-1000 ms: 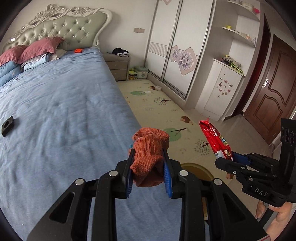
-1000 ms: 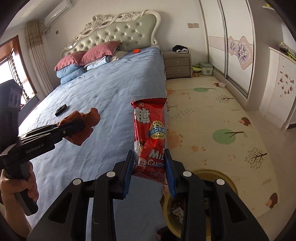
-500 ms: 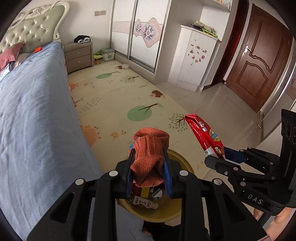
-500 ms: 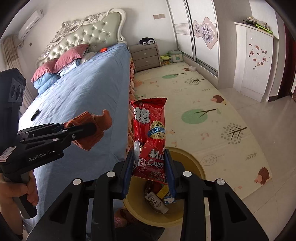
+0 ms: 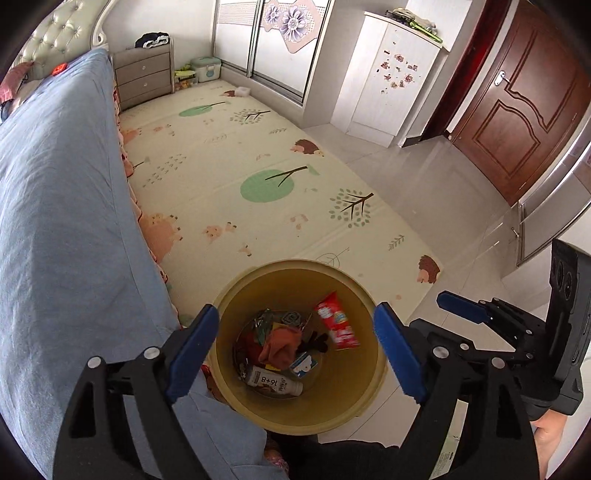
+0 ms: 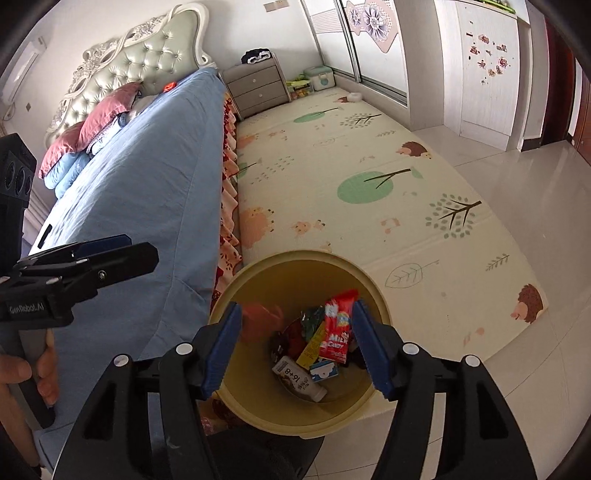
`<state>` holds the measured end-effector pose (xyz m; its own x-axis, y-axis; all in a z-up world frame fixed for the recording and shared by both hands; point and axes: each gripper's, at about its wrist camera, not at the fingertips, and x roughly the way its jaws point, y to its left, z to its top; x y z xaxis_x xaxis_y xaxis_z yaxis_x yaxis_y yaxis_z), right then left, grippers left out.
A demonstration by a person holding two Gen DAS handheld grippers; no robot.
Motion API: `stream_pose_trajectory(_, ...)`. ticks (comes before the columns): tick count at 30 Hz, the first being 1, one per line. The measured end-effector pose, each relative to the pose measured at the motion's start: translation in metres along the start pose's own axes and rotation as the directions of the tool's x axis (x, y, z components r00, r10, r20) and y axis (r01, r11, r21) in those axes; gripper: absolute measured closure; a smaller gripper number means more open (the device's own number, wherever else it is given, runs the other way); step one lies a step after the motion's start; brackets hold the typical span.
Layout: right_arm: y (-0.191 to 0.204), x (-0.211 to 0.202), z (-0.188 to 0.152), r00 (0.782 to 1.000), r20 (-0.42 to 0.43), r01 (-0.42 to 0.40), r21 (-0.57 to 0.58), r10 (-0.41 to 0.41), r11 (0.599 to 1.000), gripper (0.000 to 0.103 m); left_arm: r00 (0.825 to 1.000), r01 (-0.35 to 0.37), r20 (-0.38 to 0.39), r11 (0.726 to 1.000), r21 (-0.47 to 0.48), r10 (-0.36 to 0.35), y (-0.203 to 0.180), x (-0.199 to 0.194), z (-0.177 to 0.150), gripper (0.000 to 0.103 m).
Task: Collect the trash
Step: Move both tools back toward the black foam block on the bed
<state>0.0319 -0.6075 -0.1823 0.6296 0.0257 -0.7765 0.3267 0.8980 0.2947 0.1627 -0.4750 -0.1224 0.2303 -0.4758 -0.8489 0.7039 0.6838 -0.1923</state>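
We see a bedroom with a long bed under a blue cover filling the left side, its tufted pale headboard and pink pillows at the far end. Beside the bed a cream play mat printed with trees and hedgehogs covers the floor, and glossy pale tiles run beyond it to a dark wooden door. A sliding wardrobe with flower panels and a white cabinet line the far wall, with a grey nightstand next to the headboard.

At the foot of the bed, touching its edge, stands a yellow bin on the mat's corner. Inside it lie the orange sock, the red candy wrapper, a small milk bottle and other scraps.

We hold the left gripper over the bin; its jaws have just been opening and stand wide apart with nothing between them. The right gripper hangs over the bin too, its jaws likewise just opened and clear of the wrapper.
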Motion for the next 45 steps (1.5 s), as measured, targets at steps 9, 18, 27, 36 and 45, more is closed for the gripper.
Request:
stream_pose_trajectory(9, 0.017, -0.013, 0.007, 1.0, 0.022, -0.002, -0.023, 0.002, 1.0, 0.042, 0.998, 0.01, 0.058, 1.0, 0.001, -0.01, 0.0, -0.025, -0.004, 0.018)
stream_pose_trajectory(18, 0.098, -0.026, 0.032, 0.993, 0.059, -0.094, -0.146, 0.103, 0.985, 0.042, 0.974, -0.091, 0.205, 0.995, -0.031, 0.095, 0.053, -0.106, -0.015, 0.017)
stream_pose_trajectory(27, 0.246, -0.007, 0.058, 0.975, 0.043, -0.194, -0.323, 0.22, 0.926, 0.042, 0.901, -0.272, 0.282, 0.936, -0.222, 0.329, 0.19, -0.204, -0.057, 0.015)
stream_pose_trajectory(36, 0.393, 0.048, 0.069, 0.944, -0.059, -0.32, -0.408, 0.325, 0.855, 0.042, 0.809, -0.392, 0.266, 0.819, -0.419, 0.524, 0.323, -0.279, -0.104, 0.011)
stream_pose_trajectory(45, 0.493, 0.104, 0.085, 0.917, -0.148, -0.398, -0.411, 0.371, 0.82, 0.044, 0.77, -0.408, 0.208, 0.716, -0.566, 0.603, 0.433, -0.299, -0.132, 0.011)
